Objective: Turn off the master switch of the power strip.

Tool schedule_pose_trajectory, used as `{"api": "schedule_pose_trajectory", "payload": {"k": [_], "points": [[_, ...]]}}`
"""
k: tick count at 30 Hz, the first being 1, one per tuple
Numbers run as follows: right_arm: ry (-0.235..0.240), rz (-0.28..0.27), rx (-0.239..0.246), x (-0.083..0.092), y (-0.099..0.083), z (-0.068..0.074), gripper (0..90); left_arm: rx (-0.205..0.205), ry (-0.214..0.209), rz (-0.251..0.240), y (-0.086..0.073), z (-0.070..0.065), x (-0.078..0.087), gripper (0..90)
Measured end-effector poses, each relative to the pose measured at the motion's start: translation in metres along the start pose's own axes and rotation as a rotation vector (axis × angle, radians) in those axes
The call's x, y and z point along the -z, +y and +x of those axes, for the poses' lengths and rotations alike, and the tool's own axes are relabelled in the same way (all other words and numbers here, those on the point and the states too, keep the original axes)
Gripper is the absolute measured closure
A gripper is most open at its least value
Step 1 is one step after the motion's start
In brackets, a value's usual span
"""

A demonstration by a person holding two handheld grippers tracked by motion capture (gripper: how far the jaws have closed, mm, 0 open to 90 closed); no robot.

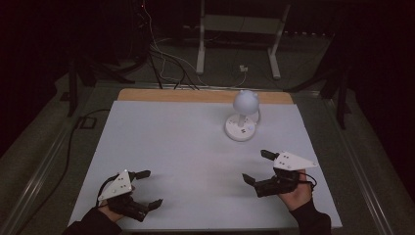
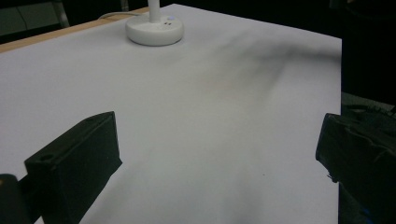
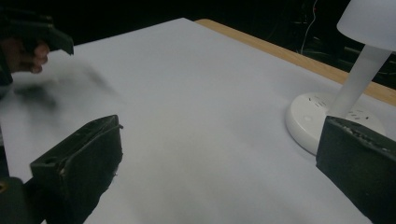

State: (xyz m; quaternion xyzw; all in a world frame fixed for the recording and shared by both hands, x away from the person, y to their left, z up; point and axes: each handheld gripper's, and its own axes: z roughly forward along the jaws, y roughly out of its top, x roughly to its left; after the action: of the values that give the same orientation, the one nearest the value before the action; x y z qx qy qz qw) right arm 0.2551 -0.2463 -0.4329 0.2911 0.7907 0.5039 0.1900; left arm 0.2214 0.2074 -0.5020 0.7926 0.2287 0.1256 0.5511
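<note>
Grippers x2, left gripper jaws apart, holding nothing, right gripper jaws apart, holding nothing, lamp x1 upright on white table, near right gripper.

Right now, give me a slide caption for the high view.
Two open hand-held claws, left claw and right claw, rest near a white table lamp on a white-covered table.

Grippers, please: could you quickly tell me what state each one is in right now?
Left gripper: open, jaws wide apart, holding nothing.
Right gripper: open, jaws wide apart, holding nothing.
</note>
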Motion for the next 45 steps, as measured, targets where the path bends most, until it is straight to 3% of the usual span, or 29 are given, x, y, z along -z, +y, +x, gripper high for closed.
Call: {"api": "schedule_pose_trajectory", "payload": {"k": [8,30,45], "points": [[-0.017,-0.003,0.002,-0.003,0.008,-0.008,0.0,0.002,0.0,0.001,0.0,0.0,0.0,0.4],[-0.071,-0.001,-0.049,-0.023,0.029,-0.044,0.0,0.005,-0.003,0.0,0.0,0.0,0.0,0.4],[-0.15,0.011,-0.072,-0.043,0.035,-0.066,0.0,0.005,-0.004,0.0,0.0,0.0,0.0,0.4]]}}
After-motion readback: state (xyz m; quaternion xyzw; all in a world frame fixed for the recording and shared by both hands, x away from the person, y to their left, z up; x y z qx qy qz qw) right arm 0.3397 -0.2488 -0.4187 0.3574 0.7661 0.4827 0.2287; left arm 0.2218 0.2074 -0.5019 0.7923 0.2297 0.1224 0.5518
